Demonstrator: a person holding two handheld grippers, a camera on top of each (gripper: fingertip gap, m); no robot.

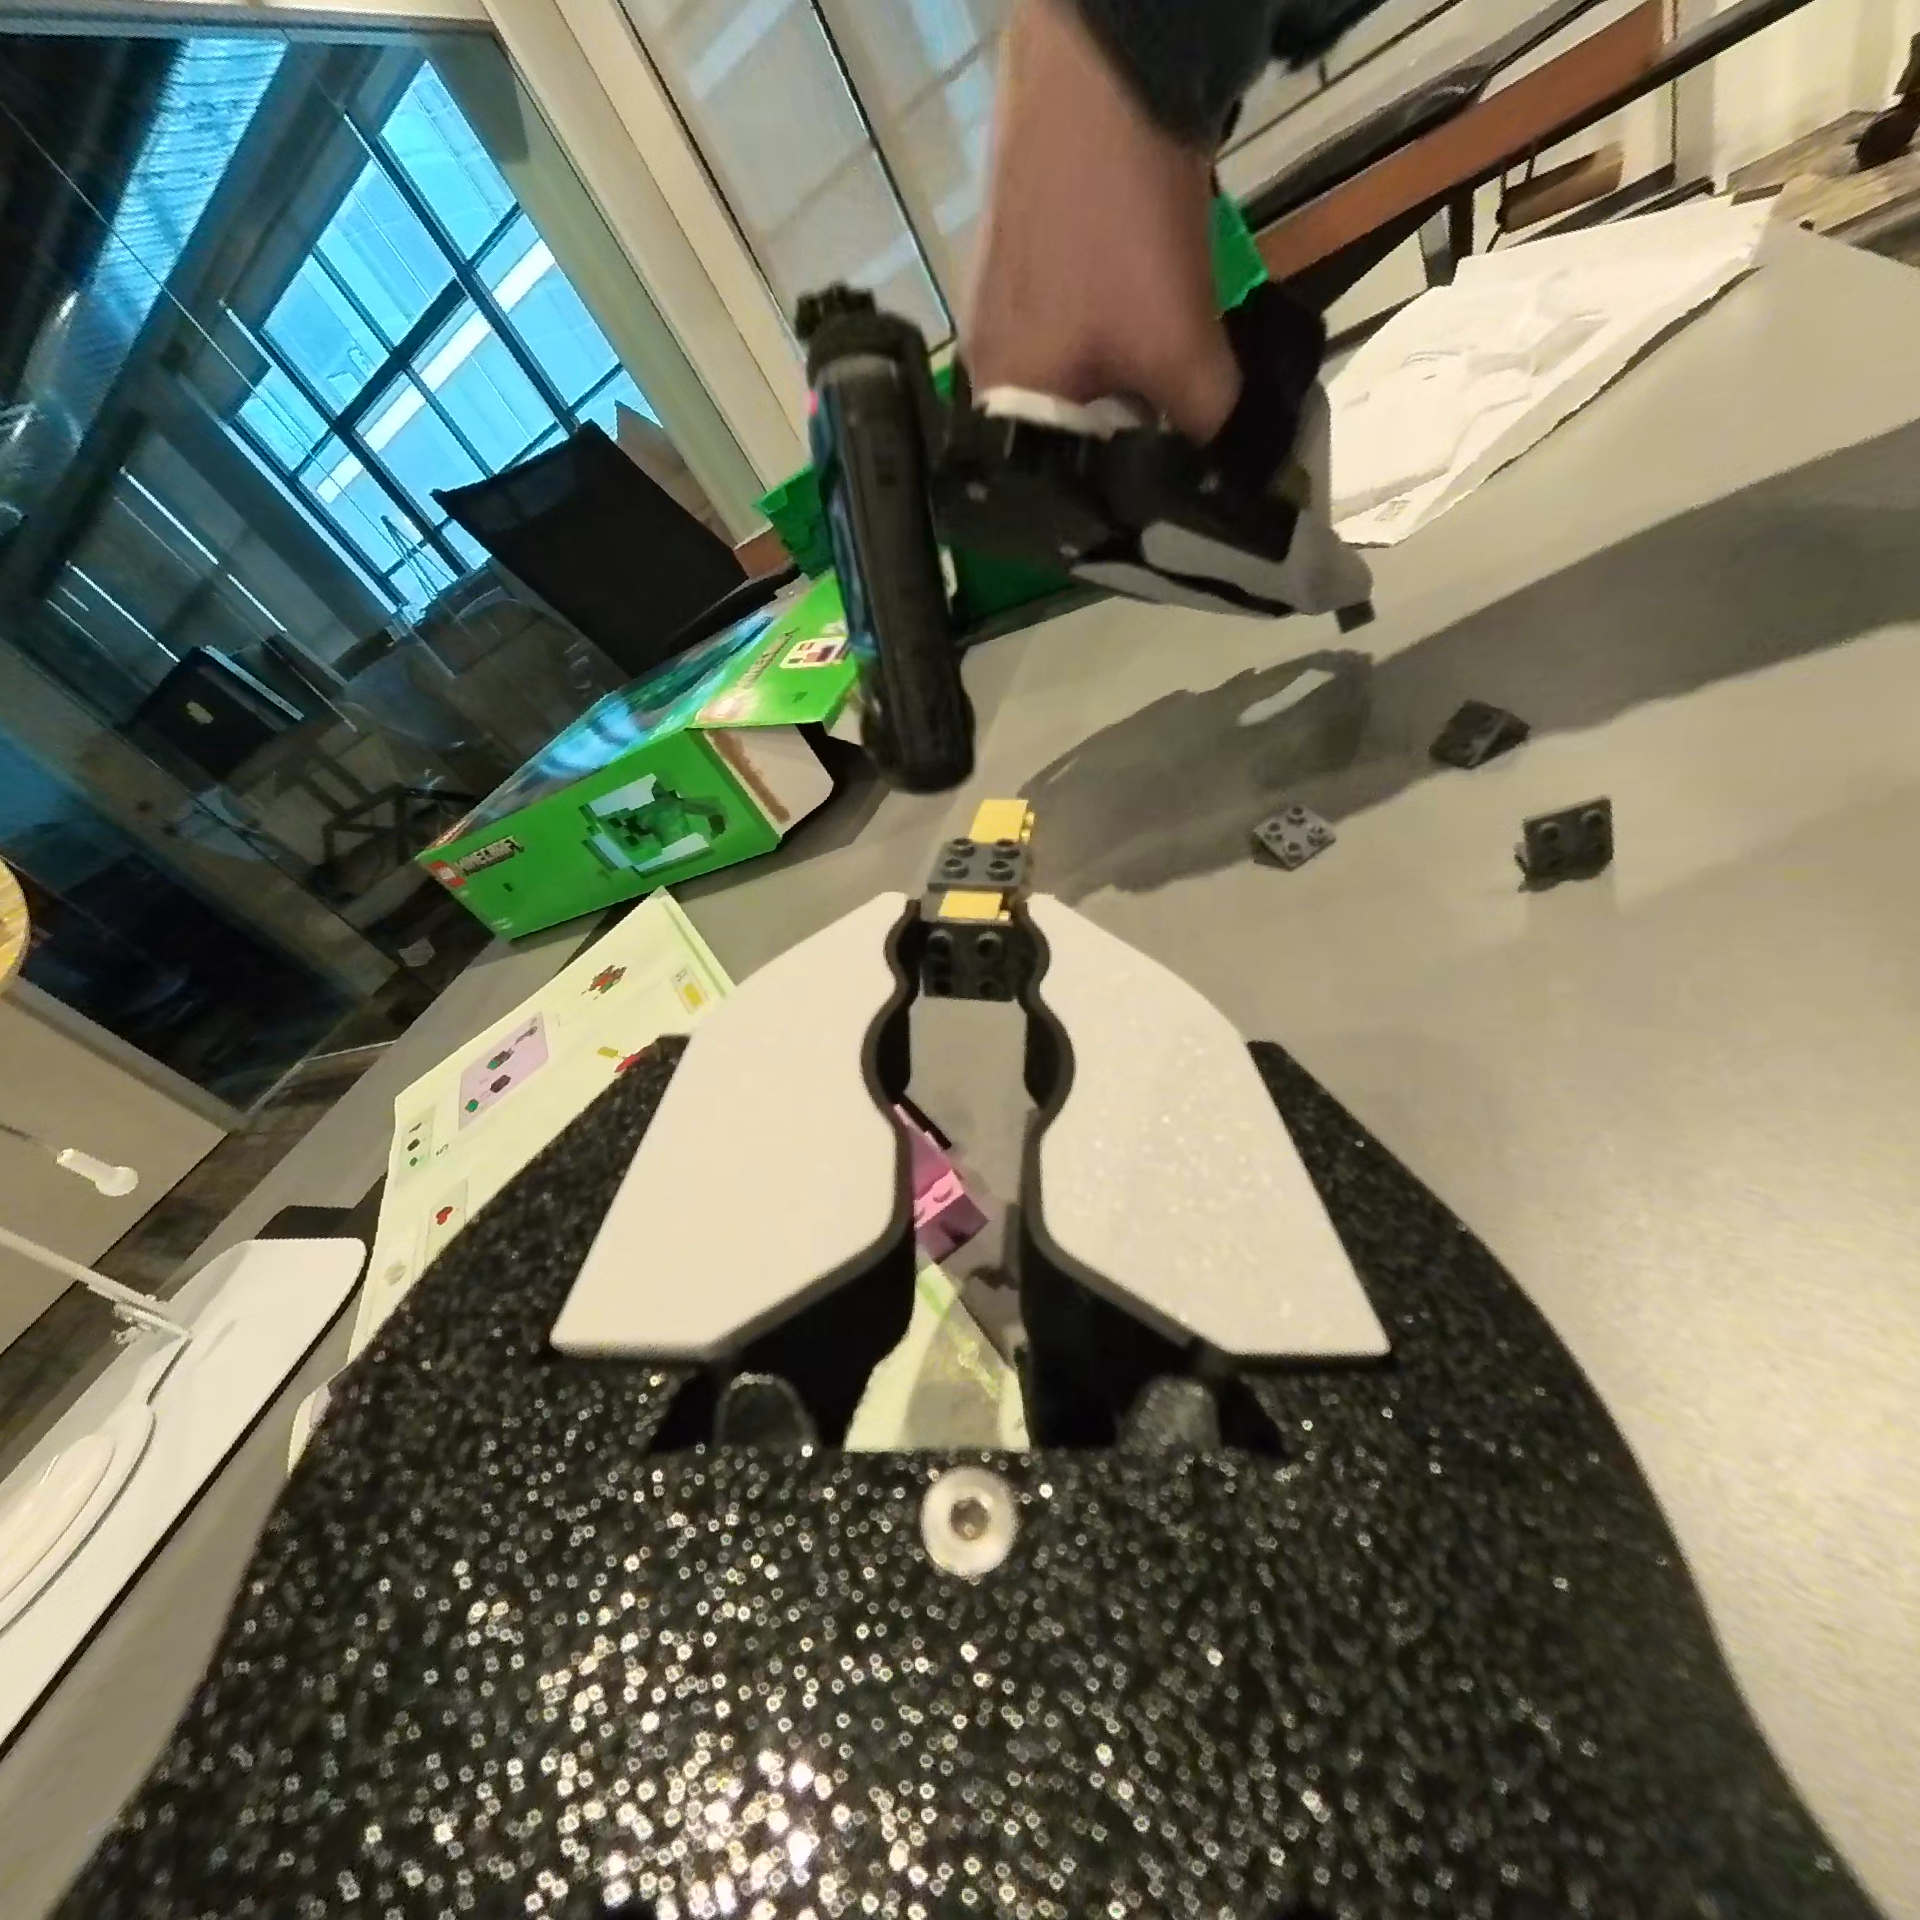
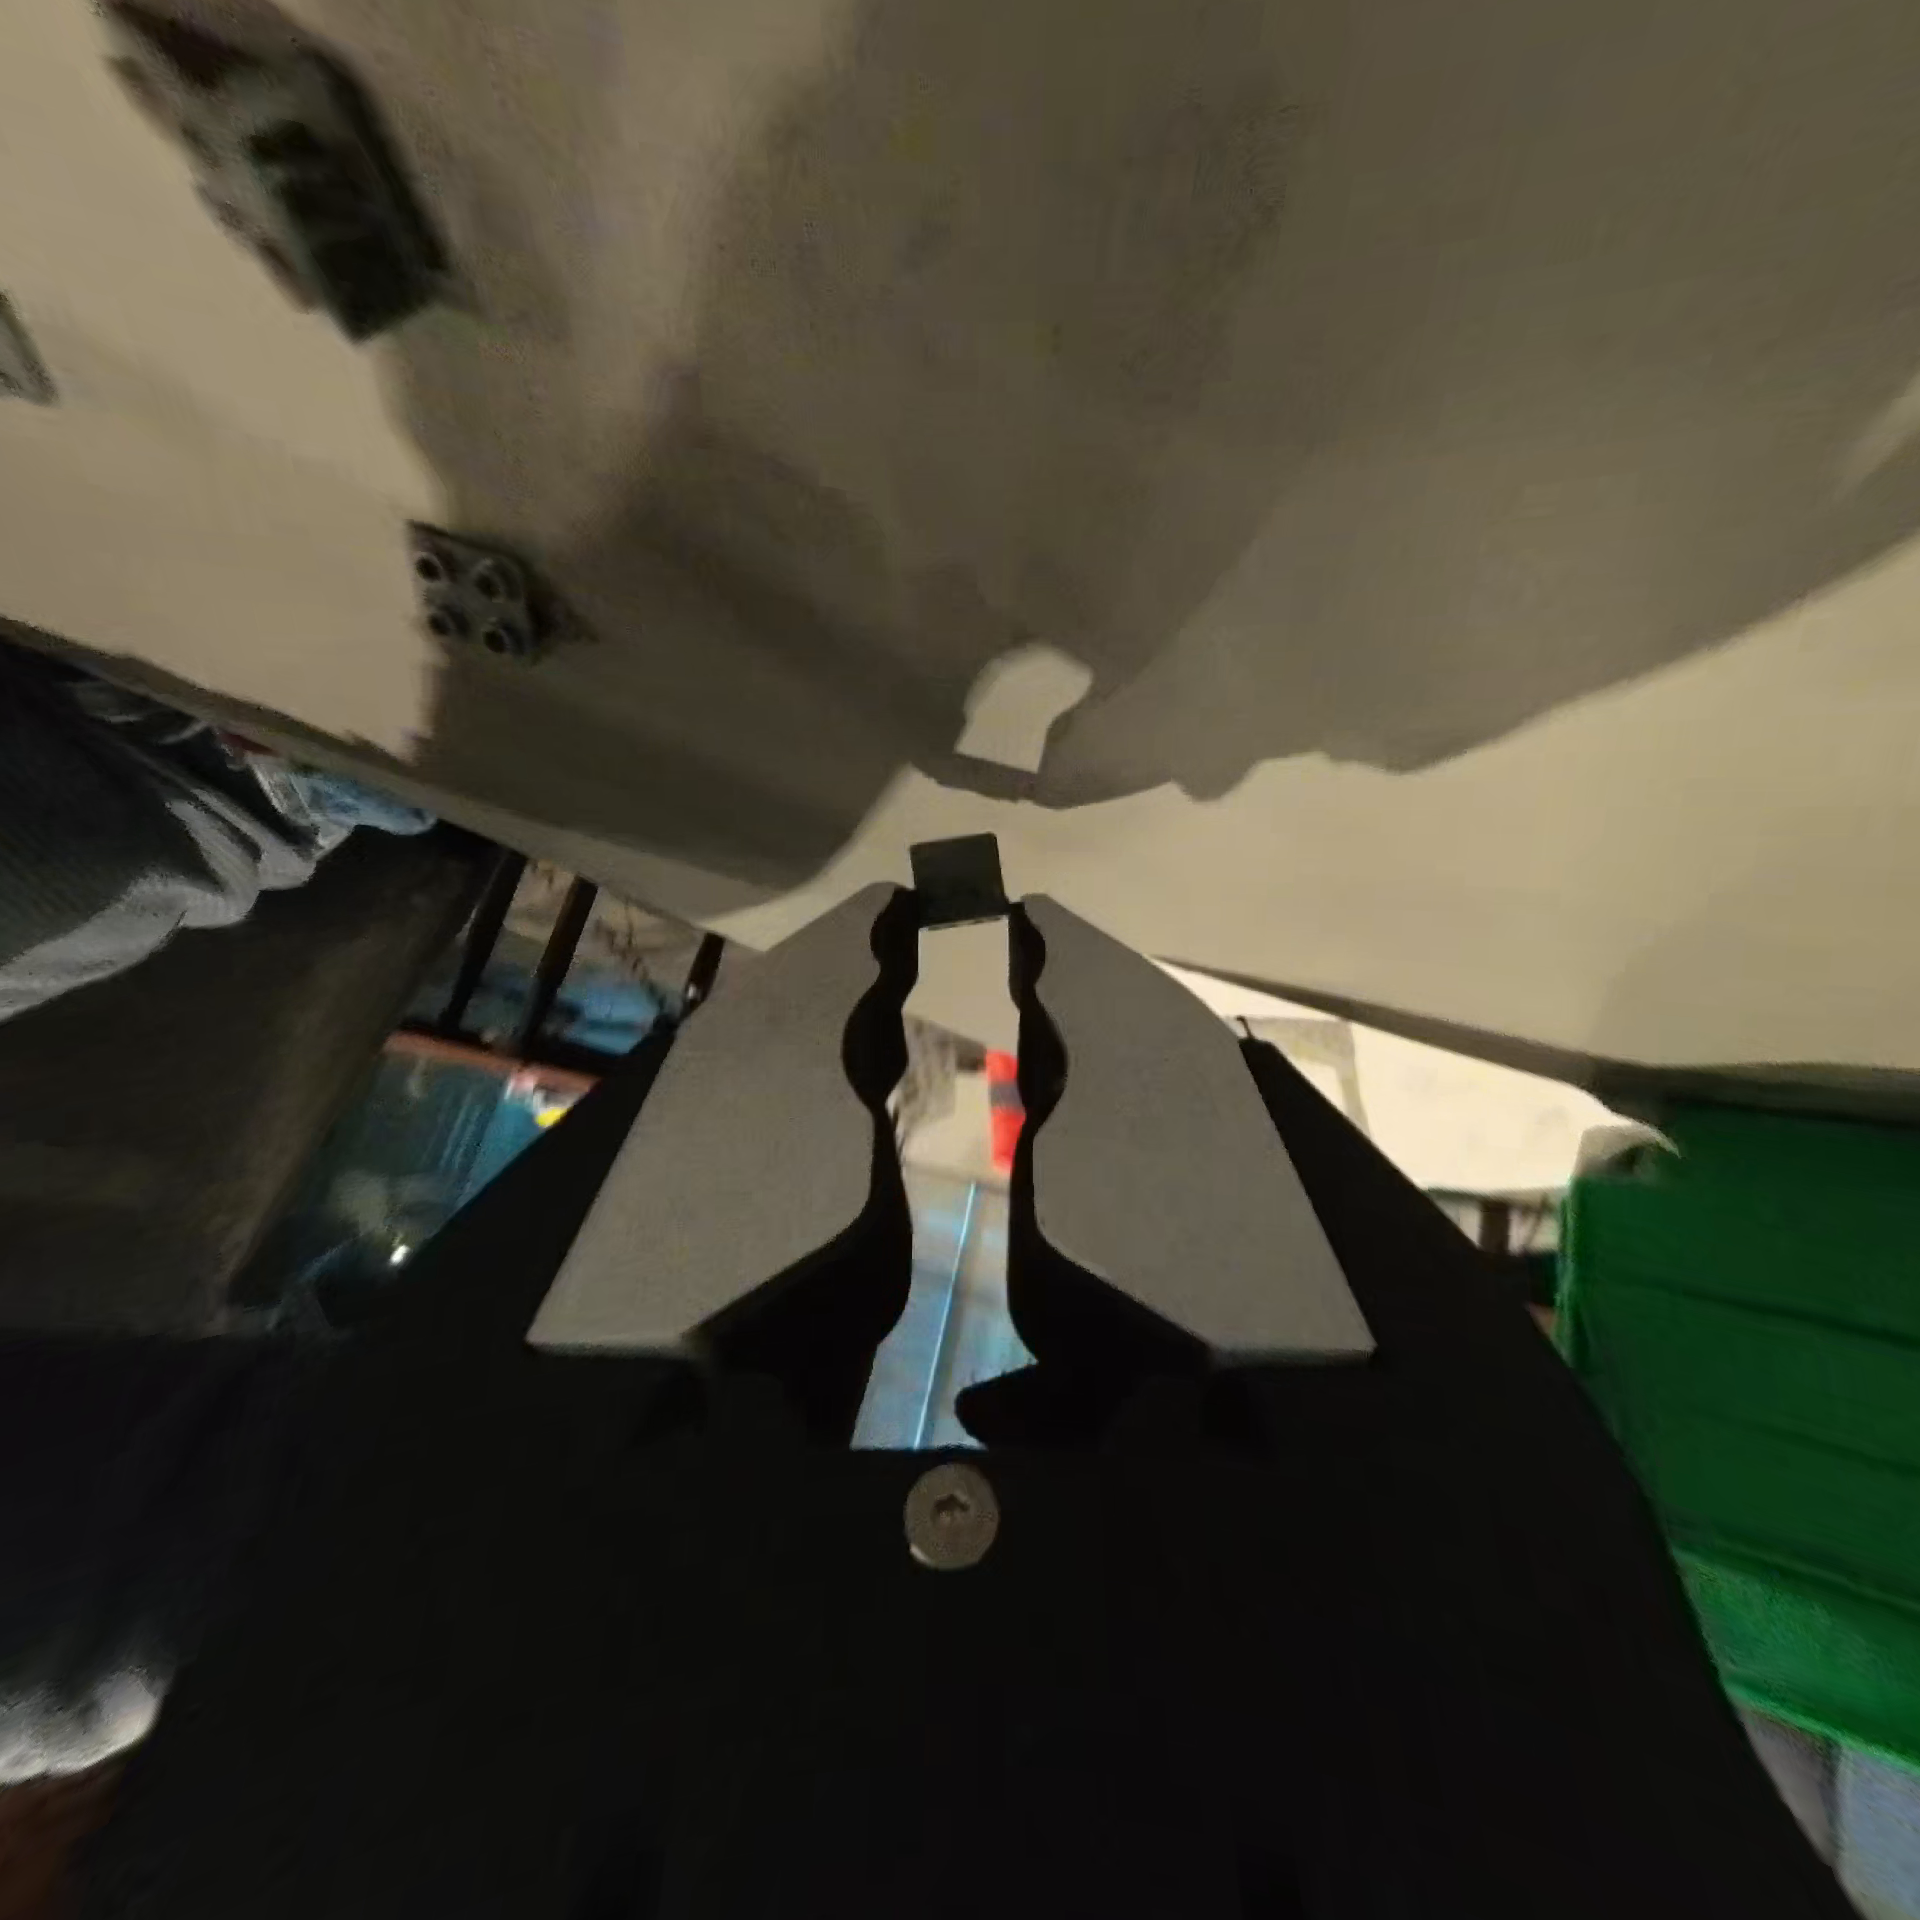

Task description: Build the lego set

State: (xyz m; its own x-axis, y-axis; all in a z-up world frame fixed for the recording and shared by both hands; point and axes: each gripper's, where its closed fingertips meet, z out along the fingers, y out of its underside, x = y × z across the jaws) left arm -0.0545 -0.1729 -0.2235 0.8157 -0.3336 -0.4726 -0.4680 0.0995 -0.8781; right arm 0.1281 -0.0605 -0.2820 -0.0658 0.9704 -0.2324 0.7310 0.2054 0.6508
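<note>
My left gripper (image 1: 975,940) is shut on a small black, grey and gold lego assembly (image 1: 982,904) and holds it above the grey table (image 1: 1455,1143). My right gripper (image 2: 961,914) is shut on a small dark square lego piece (image 2: 958,878); it also shows in the left wrist view (image 1: 1340,608), held by a hand, above the table to the far right. Loose pieces lie on the table: a grey 2x2 plate (image 1: 1294,834) (image 2: 480,608) and two black pieces (image 1: 1569,842) (image 1: 1475,732). A pink piece (image 1: 940,1195) lies below my left fingers.
A green lego box (image 1: 644,800) lies at the table's far left, with an open instruction booklet (image 1: 540,1060) in front of it. A green bin (image 1: 997,561) (image 2: 1745,1403) stands behind. White paper sheets (image 1: 1538,343) lie at the far right. A blurred dark piece (image 2: 301,208) shows in the right wrist view.
</note>
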